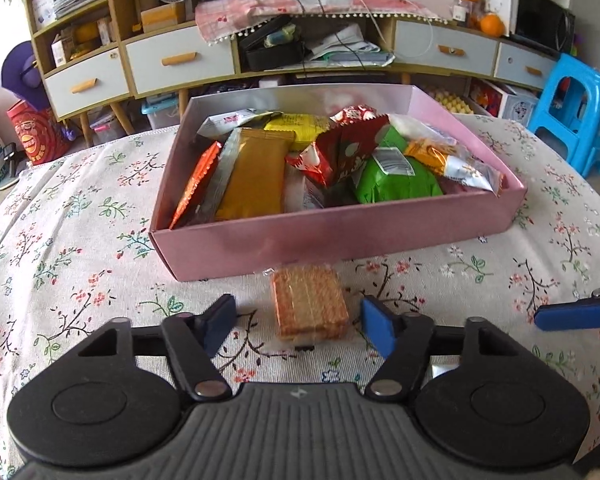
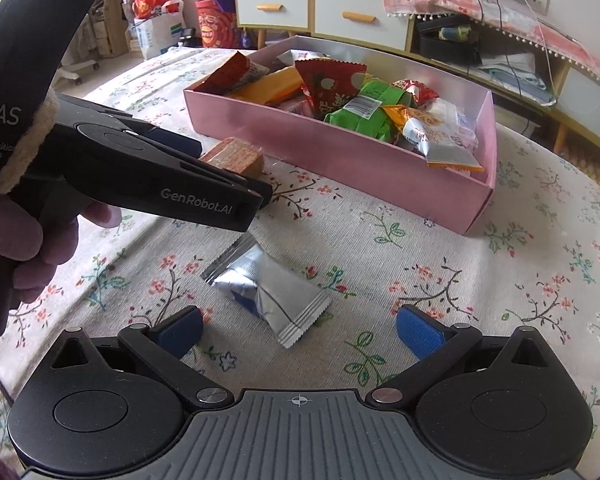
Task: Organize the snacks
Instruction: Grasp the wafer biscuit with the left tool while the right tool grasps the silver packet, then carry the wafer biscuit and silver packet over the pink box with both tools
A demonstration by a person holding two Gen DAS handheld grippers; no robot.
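Flanking one biscuit pack (image 1: pixel 309 307) with released left claw (image 1: pixel 298 322), right claw (image 2: pixel 298 330) released over one silver packet (image 2: pixel 266 294), one pink box (image 1: pixel 332 236).

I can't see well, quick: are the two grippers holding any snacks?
Left gripper: open around the biscuit pack, not gripping.
Right gripper: open, holding nothing.
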